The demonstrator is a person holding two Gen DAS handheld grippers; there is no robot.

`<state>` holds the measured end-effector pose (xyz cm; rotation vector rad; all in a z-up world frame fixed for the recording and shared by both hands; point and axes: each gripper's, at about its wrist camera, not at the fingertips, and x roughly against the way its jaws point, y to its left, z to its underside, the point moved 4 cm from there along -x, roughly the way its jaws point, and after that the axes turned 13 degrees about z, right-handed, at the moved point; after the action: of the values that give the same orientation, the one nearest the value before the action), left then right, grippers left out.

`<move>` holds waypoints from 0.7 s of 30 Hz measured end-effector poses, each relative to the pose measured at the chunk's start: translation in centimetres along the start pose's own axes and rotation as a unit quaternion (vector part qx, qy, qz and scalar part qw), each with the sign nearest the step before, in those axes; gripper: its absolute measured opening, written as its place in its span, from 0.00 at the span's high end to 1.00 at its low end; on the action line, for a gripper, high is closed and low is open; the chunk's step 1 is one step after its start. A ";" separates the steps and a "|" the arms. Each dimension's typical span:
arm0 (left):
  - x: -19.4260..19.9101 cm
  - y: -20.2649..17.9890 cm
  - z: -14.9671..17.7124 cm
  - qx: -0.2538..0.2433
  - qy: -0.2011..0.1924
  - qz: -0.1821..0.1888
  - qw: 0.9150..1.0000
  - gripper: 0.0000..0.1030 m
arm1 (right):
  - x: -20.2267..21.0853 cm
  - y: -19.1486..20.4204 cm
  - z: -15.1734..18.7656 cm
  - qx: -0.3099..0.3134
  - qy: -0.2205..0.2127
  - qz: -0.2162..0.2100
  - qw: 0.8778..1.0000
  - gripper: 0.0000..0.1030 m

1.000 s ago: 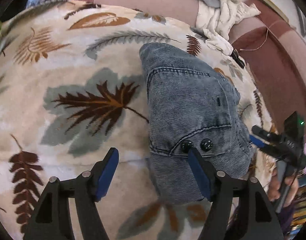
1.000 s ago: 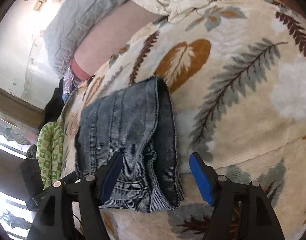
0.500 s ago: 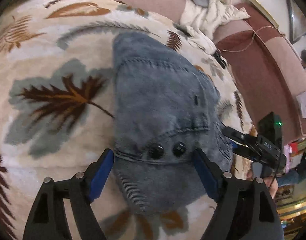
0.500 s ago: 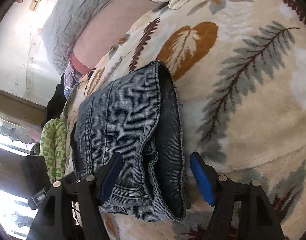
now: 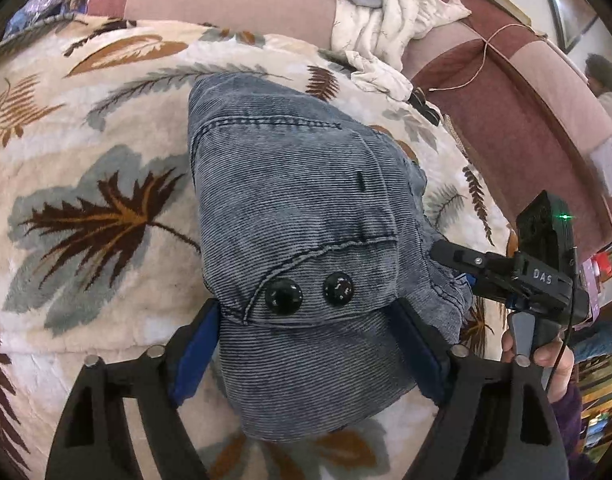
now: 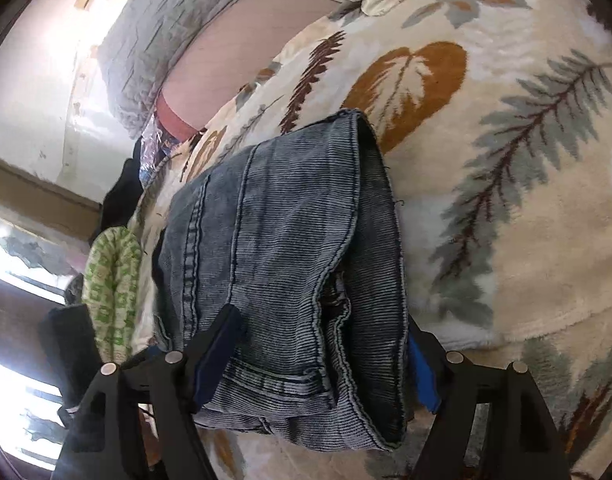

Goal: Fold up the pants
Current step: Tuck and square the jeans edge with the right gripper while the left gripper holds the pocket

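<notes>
The folding looks nearly finished: the corduroy pants [image 5: 306,240] lie as a compact bundle on the leaf-print blanket [image 5: 86,220], and only a last tuck or squaring-up seems left. The left claw [image 5: 306,356] straddles the button end, closing slightly, pads beside the cloth. The right claw [image 6: 317,368] straddles the hem end, opening. Further back, crumpled white cloth [image 5: 389,28] on the sofa [image 5: 517,120].
</notes>
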<state>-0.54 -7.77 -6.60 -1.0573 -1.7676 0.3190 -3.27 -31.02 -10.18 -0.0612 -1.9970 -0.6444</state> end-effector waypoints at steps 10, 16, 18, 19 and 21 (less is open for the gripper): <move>0.6 -1.6 -0.2 -0.058 -0.024 -0.028 0.998 0.47 | 1.6 1.3 -0.1 0.040 -0.045 0.042 0.997 0.66; 2.1 -2.4 -0.8 -0.077 -0.047 -0.042 0.995 0.52 | 3.4 3.3 0.0 0.062 -0.077 0.037 0.994 0.68; 2.7 -2.6 -0.9 -0.080 -0.054 -0.047 0.994 0.53 | 4.2 4.4 0.1 0.074 -0.092 0.035 0.992 0.68; 3.3 -2.6 -1.0 -0.082 -0.059 -0.052 0.994 0.53 | 4.4 4.9 0.1 0.078 -0.095 0.034 0.992 0.68; 4.2 -2.6 -1.1 -0.083 -0.069 -0.058 0.992 0.53 | 4.8 6.2 0.2 0.088 -0.100 0.030 0.991 0.68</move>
<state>-1.39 -6.30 -1.77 -1.0657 -1.9985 0.1786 -3.95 -26.71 -3.74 -0.0827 -2.2284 -0.4358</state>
